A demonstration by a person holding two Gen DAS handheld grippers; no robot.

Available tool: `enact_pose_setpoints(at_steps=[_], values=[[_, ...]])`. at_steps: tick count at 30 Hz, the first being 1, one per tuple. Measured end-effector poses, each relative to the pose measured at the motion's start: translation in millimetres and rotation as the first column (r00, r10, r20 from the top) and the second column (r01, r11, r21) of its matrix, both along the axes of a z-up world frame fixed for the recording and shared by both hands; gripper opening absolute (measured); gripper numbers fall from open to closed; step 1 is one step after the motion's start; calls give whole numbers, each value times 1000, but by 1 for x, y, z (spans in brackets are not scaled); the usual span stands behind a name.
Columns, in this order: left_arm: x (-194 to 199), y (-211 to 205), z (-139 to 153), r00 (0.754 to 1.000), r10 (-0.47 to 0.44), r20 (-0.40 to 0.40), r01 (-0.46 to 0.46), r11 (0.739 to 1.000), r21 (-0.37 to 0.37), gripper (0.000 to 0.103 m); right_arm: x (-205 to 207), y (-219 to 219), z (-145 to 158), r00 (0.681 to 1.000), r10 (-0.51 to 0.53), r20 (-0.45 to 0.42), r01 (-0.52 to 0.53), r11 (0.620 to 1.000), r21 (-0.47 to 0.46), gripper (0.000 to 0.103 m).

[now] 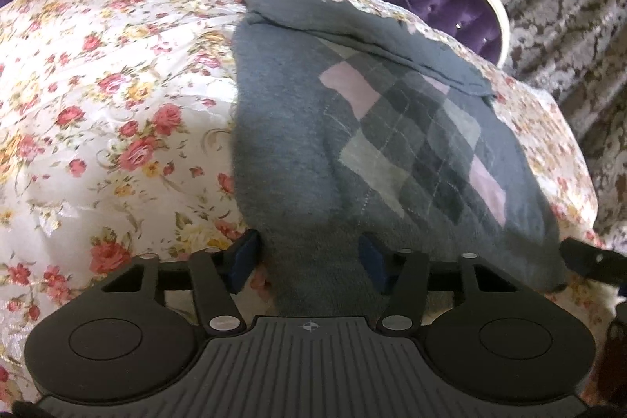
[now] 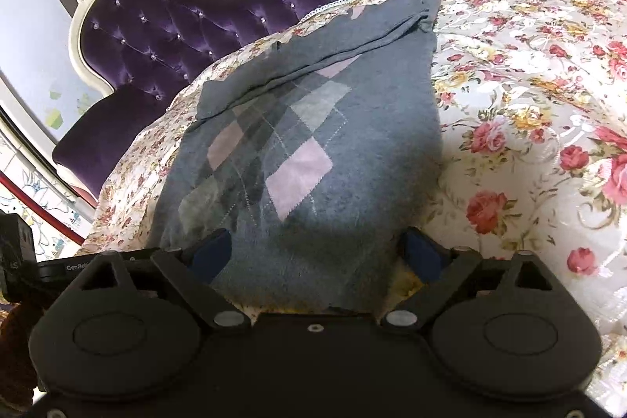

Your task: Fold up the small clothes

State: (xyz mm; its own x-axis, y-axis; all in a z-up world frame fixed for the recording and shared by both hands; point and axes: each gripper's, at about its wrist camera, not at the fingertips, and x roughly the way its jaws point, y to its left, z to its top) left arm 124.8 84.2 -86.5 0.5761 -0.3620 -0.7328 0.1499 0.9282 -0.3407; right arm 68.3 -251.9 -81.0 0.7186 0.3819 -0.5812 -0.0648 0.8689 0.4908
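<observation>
- The grey argyle sweater point(image 1: 392, 143) lies flat on the floral bedspread point(image 1: 117, 104), its long axis running straight away from both grippers toward the purple tufted headboard point(image 2: 176, 38); its far end is already turned back on itself in a narrow band.
- The near hem is the edge that matters: both grippers sit at it, one at each near corner, so neither hand is clearly closer.
- Left gripper point(image 1: 307, 257): a bunched part of the hem runs between its blue pads point(image 1: 245, 253) and down toward the camera. The jaws stand partly closed around that cloth, but I cannot tell whether the pads actually press on it.
- Right gripper point(image 2: 313, 253): the jaws stand wide, straddling the hem's other corner. The cloth lies between and under the pads, with a gap showing at the right pad, so nothing is gripped here.
- From each gripper the sweater's body stretches forward and slightly upward in view; judging by this, the coming fold would carry the near hem forward over the diamond pattern point(image 2: 274, 151).
</observation>
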Motion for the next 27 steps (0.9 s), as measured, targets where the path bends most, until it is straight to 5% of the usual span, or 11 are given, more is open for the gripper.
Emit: enact_pose_setpoints(at_steps=[6,14,16,17,18,19,27], values=[[2,2,0,1000,17,-11,-17,1000,-1,43,5,-1,-2,1000,-3,-30,3,1000,10,67],[4,0,-2,1000,14,-14,-15,1000,-6,42,12,3,-5,999,17,-43,-17,1000,7,65],[6,0,-2,1000,26,-9,-26,1000,13,22,14,2,-6,999,17,-48,-17,1000,17,60],[6,1,-3,999,43,-10,-42,999,27,9,15,2,-7,998,9,-54,-8,1000,20,48],[7,4,-3,998,56,-13,-56,998,19,7,17,0,-8,998,-4,-67,5,1000,19,22],[7,8,-3,998,66,-16,-66,998,-8,6,19,-2,-11,996,-14,-91,17,999,30,15],[-5,16,26,996,70,63,-66,995,-72,5,3,-19,3,999,-27,-24,30,991,129,15]])
